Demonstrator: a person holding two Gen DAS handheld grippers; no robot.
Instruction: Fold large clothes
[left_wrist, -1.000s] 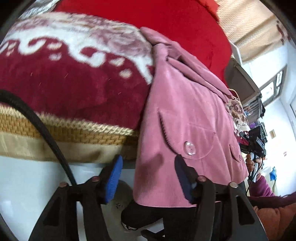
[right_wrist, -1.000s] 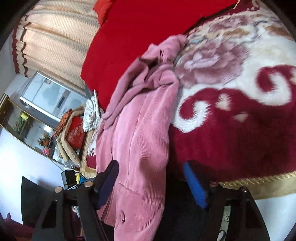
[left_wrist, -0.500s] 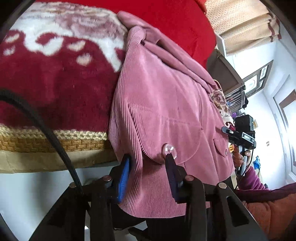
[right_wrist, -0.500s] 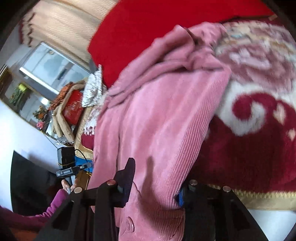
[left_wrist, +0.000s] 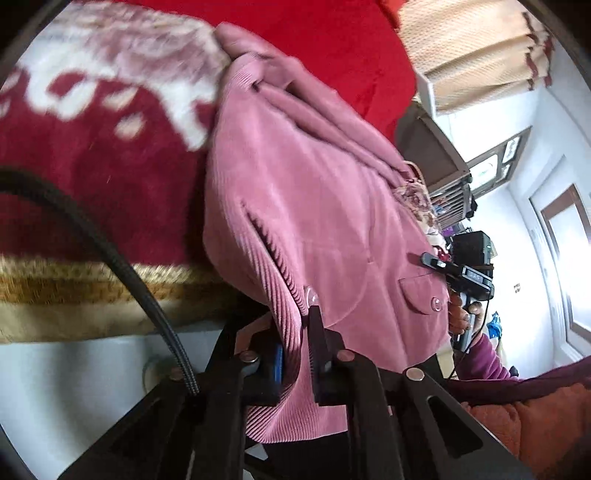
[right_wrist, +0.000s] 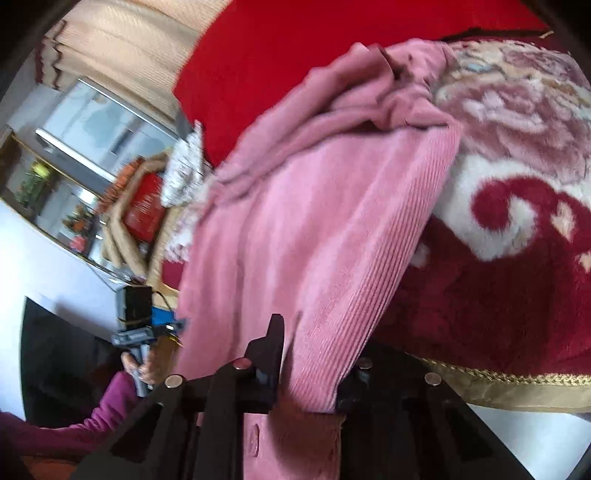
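A pink corduroy jacket (left_wrist: 314, 184) lies on a bed and hangs over its near edge; its collar end is bunched at the far end. My left gripper (left_wrist: 295, 332) is shut on the jacket's lower edge, beside a pocket flap with a clear button. In the right wrist view the same jacket (right_wrist: 314, 221) drapes toward me. My right gripper (right_wrist: 314, 350) is closing, and a thick fold of the jacket's side edge fills the gap between its jaws. One of its fingers is hidden behind the cloth.
A dark red and white flowered blanket (left_wrist: 92, 166) with a gold border covers the bed, with a plain red cover (left_wrist: 332, 44) behind. A black cable (left_wrist: 110, 251) crosses the left wrist view. A person's hand (left_wrist: 461, 314) and purple sleeve show beyond the jacket. A mirrored cabinet (right_wrist: 92, 147) and cluttered boxes stand at the side.
Both grippers moved in onto the jacket's hanging edge and closed on it from wide open. The jacket now fills more of each view.
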